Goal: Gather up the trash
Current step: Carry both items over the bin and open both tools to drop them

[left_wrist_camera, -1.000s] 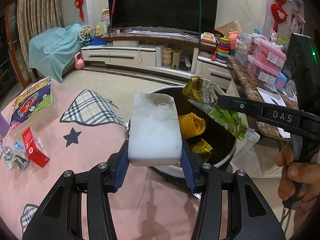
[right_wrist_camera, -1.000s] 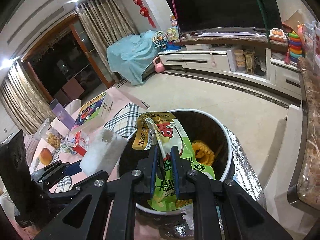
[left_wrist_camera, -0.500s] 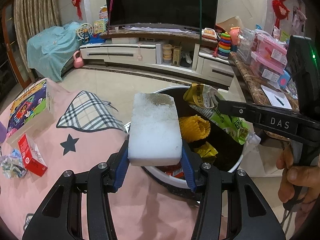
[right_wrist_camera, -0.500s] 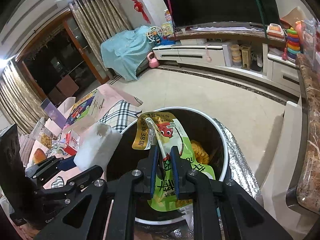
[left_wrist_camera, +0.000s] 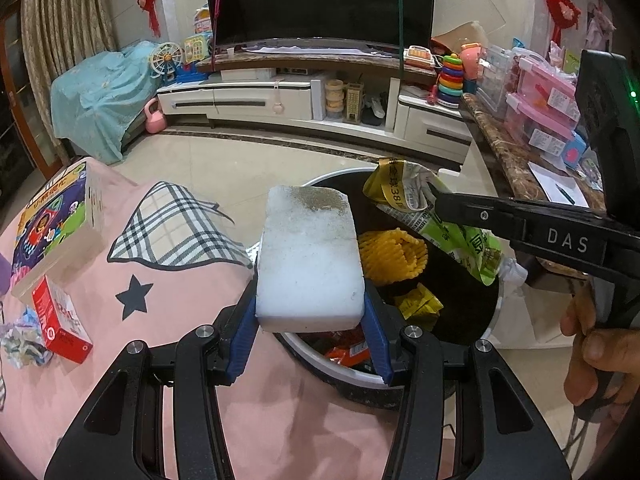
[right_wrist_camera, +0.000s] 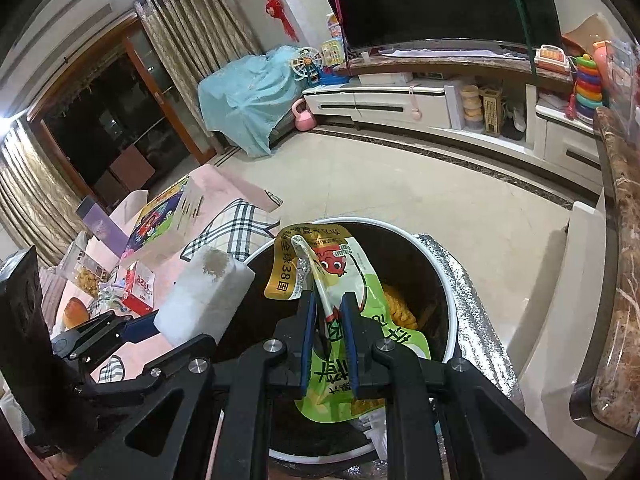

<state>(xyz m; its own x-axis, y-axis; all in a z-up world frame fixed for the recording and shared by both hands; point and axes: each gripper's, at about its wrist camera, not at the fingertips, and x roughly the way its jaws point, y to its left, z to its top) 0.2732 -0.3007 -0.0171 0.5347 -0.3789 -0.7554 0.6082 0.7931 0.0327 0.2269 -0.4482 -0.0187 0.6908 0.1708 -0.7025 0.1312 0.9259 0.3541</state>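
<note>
left wrist view first: the left gripper (left_wrist_camera: 310,316) has its blue pads clamped on both sides of a white foam block (left_wrist_camera: 310,264), the block's far end speckled grey-brown, and it sits in the air right at the near-left rim of the trash bin (left_wrist_camera: 494,316), partly over the opening. inside the black-lined bin you can see a yellow foam net (left_wrist_camera: 390,256), a small yellow wrapper (left_wrist_camera: 418,306) and a red-orange wrapper (left_wrist_camera: 346,350) down near the front edge.

coming in from the right, the right gripper (left_wrist_camera: 434,196) is pinched on a green and yellow snack bag (left_wrist_camera: 404,192), and the bag hangs over the bin's far-right side. the person's hand (left_wrist_camera: 592,344) grips the handle at the frame edge.

over to the right wrist view: the right gripper (right_wrist_camera: 328,312) has its jaws closed tight on the snack bag (right_wrist_camera: 320,264), crumpled top above the pads, green body drooping below, directly over the bin (right_wrist_camera: 450,320) mouth. the foam block (right_wrist_camera: 204,296) shows at left, beside the bin's rim, with the left gripper (right_wrist_camera: 152,326) behind it.

still on the pink tablecloth (left_wrist_camera: 172,320): a red carton (left_wrist_camera: 60,320), a crumpled paper wad (left_wrist_camera: 20,344) just beside it, and a colourful picture box (left_wrist_camera: 52,224) further back.
</note>
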